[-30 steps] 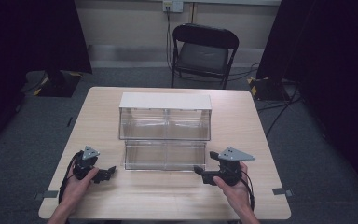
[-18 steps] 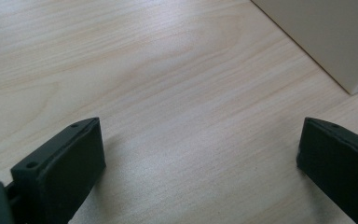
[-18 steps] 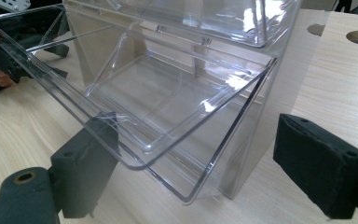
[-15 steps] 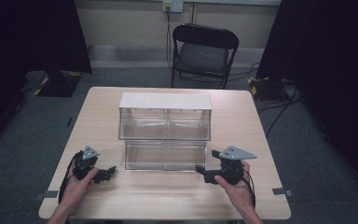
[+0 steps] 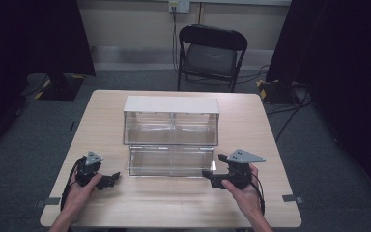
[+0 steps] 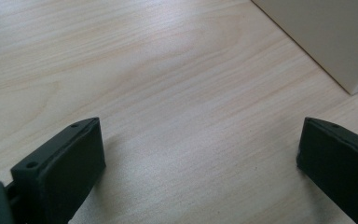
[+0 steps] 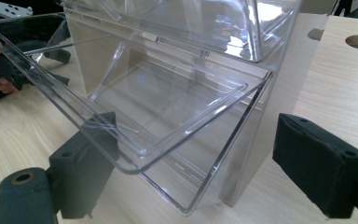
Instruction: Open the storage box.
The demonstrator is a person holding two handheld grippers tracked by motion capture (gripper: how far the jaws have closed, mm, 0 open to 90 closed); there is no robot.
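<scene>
R gripper [image 5: 211, 177]: jaws wide apart, holding nothing, tips just beside the near R corner of the clear plastic two-tier bin unit w/ white top [image 5: 171, 126]; vs. 1 s ago it has edged slightly toward that corner. Lower hinged clear flap [image 7: 135, 109] tilted open just ahead. L gripper [image 5: 112, 178]: jaws wide apart, empty, unmoved on the light wood table [image 5: 270, 130], bin to its R. Likely an approach to the flap.
</scene>
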